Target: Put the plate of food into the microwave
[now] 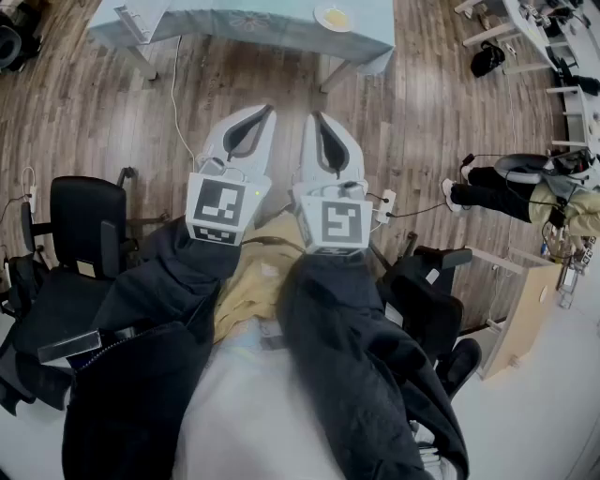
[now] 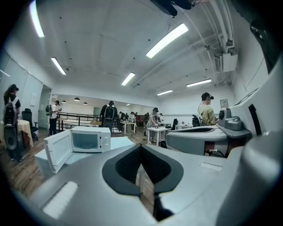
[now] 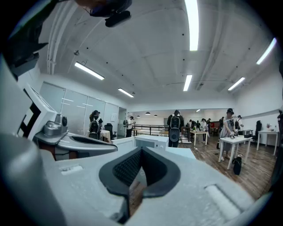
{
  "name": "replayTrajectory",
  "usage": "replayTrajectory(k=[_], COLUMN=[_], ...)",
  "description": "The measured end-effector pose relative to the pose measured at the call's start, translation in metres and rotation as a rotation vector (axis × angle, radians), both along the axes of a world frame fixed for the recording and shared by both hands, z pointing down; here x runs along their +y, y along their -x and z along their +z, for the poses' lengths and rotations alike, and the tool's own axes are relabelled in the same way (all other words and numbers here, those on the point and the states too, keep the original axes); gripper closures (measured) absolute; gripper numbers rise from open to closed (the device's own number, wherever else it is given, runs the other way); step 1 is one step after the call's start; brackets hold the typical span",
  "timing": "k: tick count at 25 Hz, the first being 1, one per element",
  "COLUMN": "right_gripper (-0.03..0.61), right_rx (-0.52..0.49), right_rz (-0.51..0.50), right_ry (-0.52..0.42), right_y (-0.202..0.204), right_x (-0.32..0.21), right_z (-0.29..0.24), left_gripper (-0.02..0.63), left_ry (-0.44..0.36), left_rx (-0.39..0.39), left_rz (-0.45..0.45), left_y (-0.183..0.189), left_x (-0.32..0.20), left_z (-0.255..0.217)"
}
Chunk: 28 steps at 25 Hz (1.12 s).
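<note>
A plate of food sits on a table with a light-blue cloth at the far end of the head view. In the left gripper view a white microwave stands on that table with its door swung open to the left; it also shows as the microwave in the right gripper view. My left gripper and right gripper are held side by side above the wooden floor, pointing at the table, well short of it. Both are shut with nothing between the jaws.
Black office chairs stand at my left and right. A cable runs across the floor from the table. A wooden cabinet is at the right. Several people and white tables fill the room beyond.
</note>
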State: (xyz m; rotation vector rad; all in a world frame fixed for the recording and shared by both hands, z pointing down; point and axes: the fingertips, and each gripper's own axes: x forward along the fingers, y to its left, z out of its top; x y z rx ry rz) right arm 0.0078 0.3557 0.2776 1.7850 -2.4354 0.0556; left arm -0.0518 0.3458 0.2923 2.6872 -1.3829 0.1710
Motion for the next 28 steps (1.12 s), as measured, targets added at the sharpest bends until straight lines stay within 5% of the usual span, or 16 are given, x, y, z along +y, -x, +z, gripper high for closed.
replayTrajectory(k=[28], right_gripper=[0.581], right_rx=[0.042], right_rz=[-0.041], right_ry=[0.027], right_y=[0.043], right_x=[0.0], right_z=[0.019], left_gripper=[0.617], left_ry=[0.064], left_rx=[0.029], left_rz=[0.019], left_y=[0.026], left_x=[-0.007], left_z=[0.027])
